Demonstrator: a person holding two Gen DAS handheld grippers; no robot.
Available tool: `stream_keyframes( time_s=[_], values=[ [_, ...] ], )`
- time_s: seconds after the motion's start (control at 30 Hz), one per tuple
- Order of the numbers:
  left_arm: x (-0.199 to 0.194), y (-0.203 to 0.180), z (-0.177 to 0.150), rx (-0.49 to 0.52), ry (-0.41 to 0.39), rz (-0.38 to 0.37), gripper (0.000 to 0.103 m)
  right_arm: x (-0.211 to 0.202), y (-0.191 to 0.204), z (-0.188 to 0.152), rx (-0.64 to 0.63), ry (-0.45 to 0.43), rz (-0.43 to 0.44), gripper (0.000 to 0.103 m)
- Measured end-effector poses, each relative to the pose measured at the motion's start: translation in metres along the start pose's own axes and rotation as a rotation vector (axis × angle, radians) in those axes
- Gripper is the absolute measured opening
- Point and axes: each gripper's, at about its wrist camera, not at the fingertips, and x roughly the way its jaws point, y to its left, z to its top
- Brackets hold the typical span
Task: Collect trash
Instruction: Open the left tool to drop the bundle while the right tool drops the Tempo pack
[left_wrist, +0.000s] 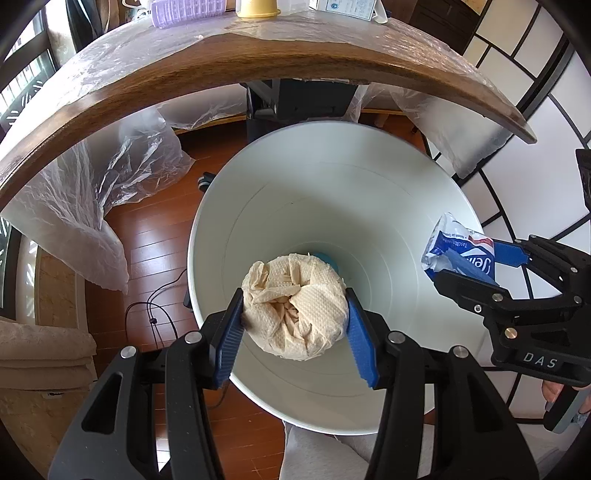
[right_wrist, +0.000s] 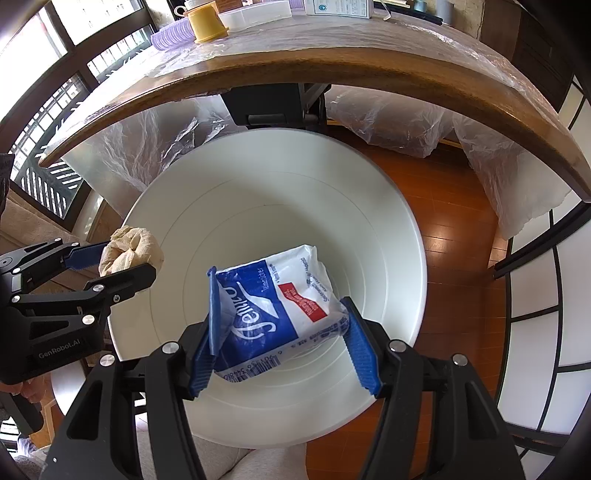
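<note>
Two crumpled wads (left_wrist: 295, 314) (right_wrist: 280, 310) over smooth white bin (left_wrist: 388, 206)

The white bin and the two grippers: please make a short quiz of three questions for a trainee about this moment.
1. True or false: the left gripper is shut on a crumpled beige paper towel.
2. What does the right gripper hold? A) a yellow cup B) a blue and white tissue packet C) nothing
3. Fill in: both items are held above the open white ____.

Key: 1 true; 2 B; 3 bin
</note>
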Motion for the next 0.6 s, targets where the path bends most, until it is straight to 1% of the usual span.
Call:
stream_keyframes(
  time_s=[0.1, 0.17, 0.23, 0.47, 0.53, 0.57, 0.6],
  values=[
    [-0.001, 0.002, 0.001, -0.017, -0.002, -0.009, 0.054, -0.001, 0.0, 0.001, 0.003, -0.004, -0.004, 0.061],
    [-0.002, 0.004, 0.001, -0.025, -0.005, -0.005, 0.06, -0.002, -0.001, 0.001, 0.004, -0.009, -0.008, 0.061],
    [-0.004, 0.006, 0.0, -0.032, -0.012, -0.001, 0.064, -0.003, -0.001, 0.002, 0.007, -0.012, -0.012, 0.061],
    [-0.008, 0.011, 0.002, -0.046, -0.024, 0.005, 0.067, -0.006, -0.005, 0.004, 0.021, -0.021, -0.013, 0.063],
    [-0.009, 0.011, 0.002, -0.048, -0.026, 0.008, 0.067, -0.007, -0.005, 0.004, 0.023, -0.024, -0.011, 0.067],
    [-0.009, 0.011, 0.002, -0.048, -0.027, 0.009, 0.067, -0.008, -0.006, 0.005, 0.027, -0.029, -0.01, 0.074],
    [-0.01, 0.011, 0.002, -0.047, -0.028, 0.012, 0.067, -0.009, -0.006, 0.005, 0.032, -0.037, -0.007, 0.077]
  ],
)
